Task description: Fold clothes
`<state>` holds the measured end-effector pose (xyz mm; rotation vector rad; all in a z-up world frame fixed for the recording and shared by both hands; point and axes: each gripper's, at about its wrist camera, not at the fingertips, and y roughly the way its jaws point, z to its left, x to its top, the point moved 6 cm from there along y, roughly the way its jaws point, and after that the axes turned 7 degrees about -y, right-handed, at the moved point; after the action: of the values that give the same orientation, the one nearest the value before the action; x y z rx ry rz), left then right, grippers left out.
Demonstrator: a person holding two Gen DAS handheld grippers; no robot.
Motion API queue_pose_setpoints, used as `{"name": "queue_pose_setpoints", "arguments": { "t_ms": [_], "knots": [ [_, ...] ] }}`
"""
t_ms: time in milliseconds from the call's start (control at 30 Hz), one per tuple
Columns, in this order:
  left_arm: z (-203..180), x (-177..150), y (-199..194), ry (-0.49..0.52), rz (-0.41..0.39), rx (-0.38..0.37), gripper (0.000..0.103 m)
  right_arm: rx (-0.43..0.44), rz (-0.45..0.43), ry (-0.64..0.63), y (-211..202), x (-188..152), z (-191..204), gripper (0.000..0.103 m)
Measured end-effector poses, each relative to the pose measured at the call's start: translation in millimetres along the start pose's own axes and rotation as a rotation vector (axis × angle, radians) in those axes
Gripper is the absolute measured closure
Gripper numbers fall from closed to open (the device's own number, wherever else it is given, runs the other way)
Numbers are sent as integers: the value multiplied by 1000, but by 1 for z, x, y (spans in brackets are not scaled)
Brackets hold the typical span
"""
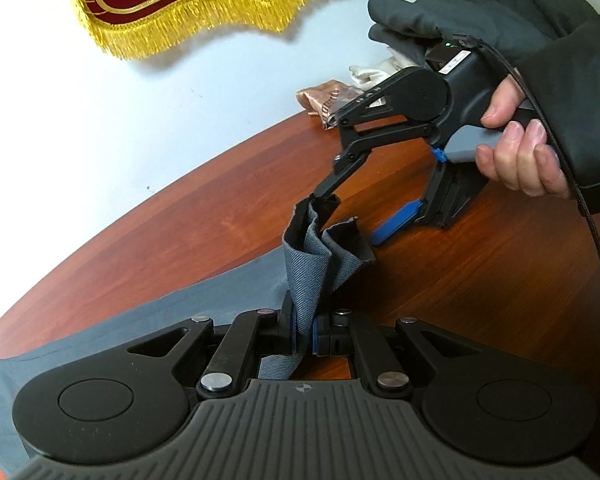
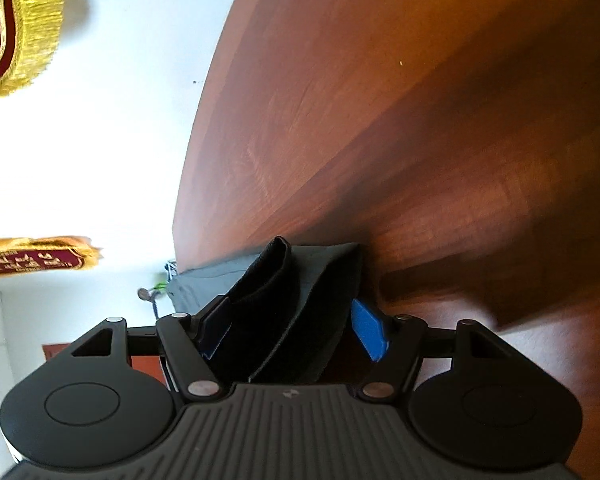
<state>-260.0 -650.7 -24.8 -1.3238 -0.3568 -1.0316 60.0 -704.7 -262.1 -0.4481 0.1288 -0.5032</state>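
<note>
Plainly the left gripper is pressed together on a fold of the grey-blue garment, which rises from between its pads as a bunched strip; the rest of that cloth lies flat on the reddish wooden table, spreading off toward the lower left of the left wrist view; the right gripper, held by a bare hand in a dark sleeve, stands with its fingers spread, one black finger hooked into the garment's dark-lined top edge while the blue-padded finger hangs apart from the cloth; seen from the right wrist camera, the dark fabric sits between the parted pads, against the left one and just beside the blue right one; a red pennant with gold fringe hangs on the white wall, and small pale and copper-toned cloths lie at the table's far edge
</note>
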Motion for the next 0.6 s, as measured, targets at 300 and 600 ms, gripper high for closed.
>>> {"name": "queue_pose_setpoints", "arguments": {
  "t_ms": [300,600],
  "knots": [
    [6,1,-1,-11,0,9,96,51,-32,33,5,-2,13,18],
    [2,6,-2,-2,-31,36,96,-12,-36,24,-17,-6,17,17]
  ]
}}
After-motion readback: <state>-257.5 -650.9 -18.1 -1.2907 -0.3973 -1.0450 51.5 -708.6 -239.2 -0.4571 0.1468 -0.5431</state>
